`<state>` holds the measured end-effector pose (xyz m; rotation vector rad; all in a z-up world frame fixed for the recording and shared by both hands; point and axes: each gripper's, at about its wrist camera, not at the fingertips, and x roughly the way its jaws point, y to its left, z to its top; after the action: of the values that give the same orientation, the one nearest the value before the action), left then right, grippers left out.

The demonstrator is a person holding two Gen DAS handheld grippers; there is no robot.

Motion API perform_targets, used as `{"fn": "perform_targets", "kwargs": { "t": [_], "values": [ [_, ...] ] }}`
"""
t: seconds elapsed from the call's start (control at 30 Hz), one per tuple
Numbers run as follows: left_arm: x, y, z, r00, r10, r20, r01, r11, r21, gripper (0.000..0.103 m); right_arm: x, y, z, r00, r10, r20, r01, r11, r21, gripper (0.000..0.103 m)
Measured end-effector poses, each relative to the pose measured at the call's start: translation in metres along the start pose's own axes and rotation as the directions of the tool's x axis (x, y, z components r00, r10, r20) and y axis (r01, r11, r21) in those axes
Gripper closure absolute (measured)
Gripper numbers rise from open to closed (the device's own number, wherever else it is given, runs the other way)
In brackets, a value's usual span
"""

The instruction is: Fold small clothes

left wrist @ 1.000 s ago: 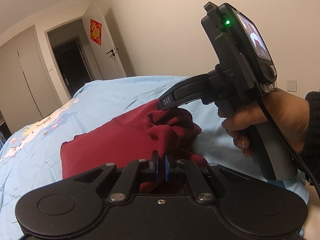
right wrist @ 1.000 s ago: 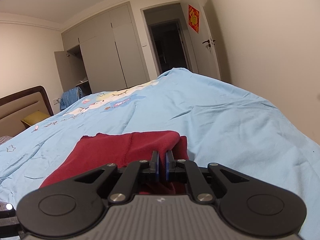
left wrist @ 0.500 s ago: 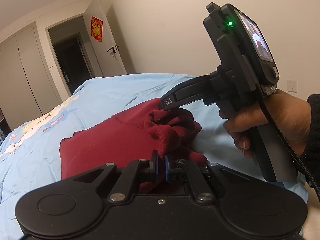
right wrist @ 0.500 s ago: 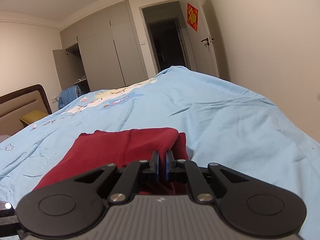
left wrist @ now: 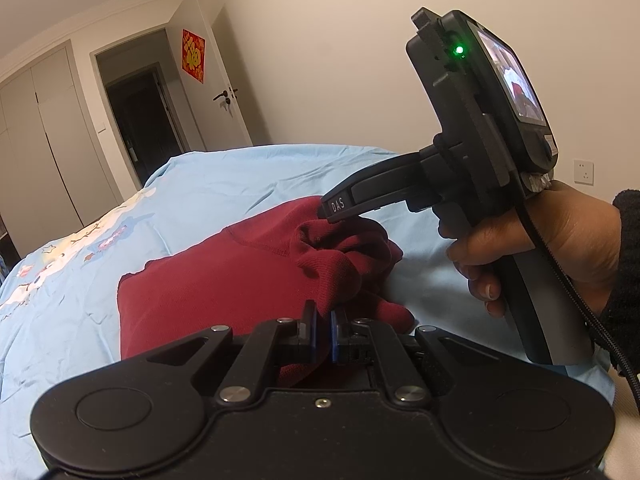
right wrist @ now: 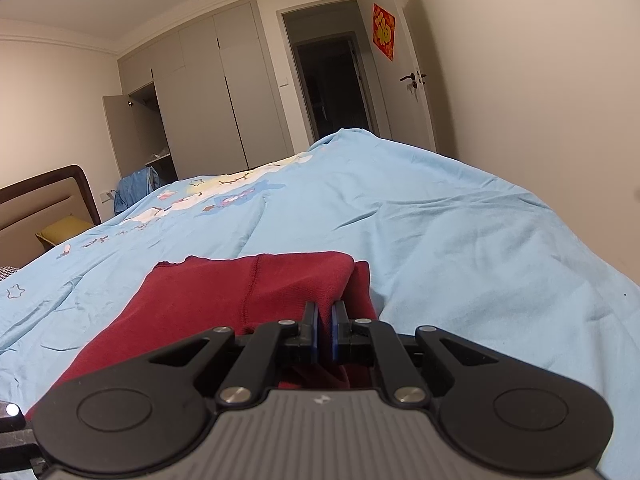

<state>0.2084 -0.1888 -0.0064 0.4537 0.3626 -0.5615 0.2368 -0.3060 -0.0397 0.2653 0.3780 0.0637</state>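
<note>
Spread across the pale blue bedcover [left wrist: 240, 184], a dark red knit garment [left wrist: 208, 280], flat at its far left and bunched into a soft heap toward the right. Nearest, left gripper [left wrist: 323, 330] pinched tight on a fold of the ribbed edge; further right, right gripper [left wrist: 326, 216], held in a hand [left wrist: 560, 248], nipping the raised top of the heap, seen clamped on cloth in its own view. Likely light, limp and stretchy, prone to sag and slide: best taken at hem or seamed corners.

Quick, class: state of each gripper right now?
Left gripper: shut on the red garment.
Right gripper: shut on the red garment, lifting its edge off the blue bedsheet.
</note>
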Motion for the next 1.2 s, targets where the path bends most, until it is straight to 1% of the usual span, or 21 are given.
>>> {"fn": "perform_targets", "kwargs": {
  "t": [0.13,0.53,0.6,0.63,0.7,0.73,0.77,0.8,0.83,0.9,0.93,0.97,1.0,1.1,1.13,1.2],
  "values": [
    [0.001,0.001,0.0,1.0,-0.004,-0.006,0.004,1.0,-0.004,0.095,0.001,-0.001,-0.001,1.0,-0.002,-0.007,0.002,1.0,-0.002,0.095],
    [-0.001,0.007,0.0,1.0,-0.023,-0.007,0.022,0.999,-0.036,0.084,0.008,-0.002,0.0,1.0,-0.009,-0.029,0.009,1.0,-0.009,0.093],
    [-0.002,0.009,0.0,1.0,-0.018,-0.009,0.017,0.999,-0.046,0.068,0.008,-0.004,-0.001,0.999,-0.011,-0.031,0.01,1.0,-0.009,0.091],
    [-0.003,0.01,0.0,1.0,-0.015,-0.006,0.015,0.999,-0.051,0.065,0.008,-0.004,-0.001,0.999,-0.011,-0.032,0.011,1.0,-0.007,0.09],
    [-0.006,0.013,0.0,1.0,-0.012,0.002,0.013,0.998,-0.061,0.053,0.007,-0.006,-0.002,0.999,-0.013,-0.032,0.013,1.0,-0.007,0.087],
    [-0.008,0.015,0.0,1.0,-0.01,0.005,0.01,0.998,-0.066,0.05,0.007,-0.006,-0.002,0.999,-0.016,-0.034,0.016,1.0,-0.007,0.085],
    [-0.011,0.017,0.0,1.0,-0.007,0.01,0.008,0.997,-0.074,0.043,0.006,-0.007,-0.002,0.999,-0.022,-0.035,0.022,1.0,-0.007,0.077],
    [-0.014,0.02,0.0,1.0,-0.003,0.016,0.004,0.996,-0.085,0.035,0.004,-0.008,-0.002,0.999,-0.03,-0.033,0.03,1.0,-0.008,0.065],
    [-0.017,0.024,0.001,1.0,0.006,0.023,-0.004,0.995,-0.1,0.032,0.002,-0.009,-0.002,0.999,-0.036,-0.029,0.036,0.999,-0.007,0.058],
    [-0.022,0.034,0.002,0.999,0.034,0.031,-0.03,0.99,-0.134,0.02,-0.002,-0.011,-0.001,0.999,-0.044,-0.017,0.044,0.999,0.001,0.041],
    [-0.024,0.039,0.002,0.998,0.053,0.03,-0.047,0.987,-0.153,0.018,-0.003,-0.012,0.001,0.999,-0.049,-0.011,0.049,0.999,0.004,0.036],
    [-0.025,0.045,0.002,0.997,0.074,0.025,-0.069,0.982,-0.173,0.015,-0.004,-0.012,0.002,0.998,-0.056,-0.002,0.056,0.998,0.005,0.027],
    [-0.026,0.051,0.001,0.995,0.097,0.017,-0.092,0.977,-0.193,0.012,-0.006,-0.011,0.003,0.998,-0.063,0.01,0.063,0.998,0.0,0.021],
    [-0.025,0.07,-0.001,0.983,0.178,-0.032,-0.181,0.952,-0.247,0.004,-0.009,-0.009,0.004,0.998,-0.063,0.029,0.064,0.997,-0.032,0.018],
    [-0.023,0.077,-0.003,0.977,0.204,-0.058,-0.212,0.939,-0.269,0.004,-0.011,-0.008,0.004,0.998,-0.056,0.03,0.057,0.997,-0.054,0.018],
    [-0.021,0.091,-0.009,0.968,0.223,-0.111,-0.248,0.916,-0.316,0.004,-0.015,-0.005,0.002,0.999,-0.039,0.03,0.042,0.992,-0.115,0.019]
  ]
}}
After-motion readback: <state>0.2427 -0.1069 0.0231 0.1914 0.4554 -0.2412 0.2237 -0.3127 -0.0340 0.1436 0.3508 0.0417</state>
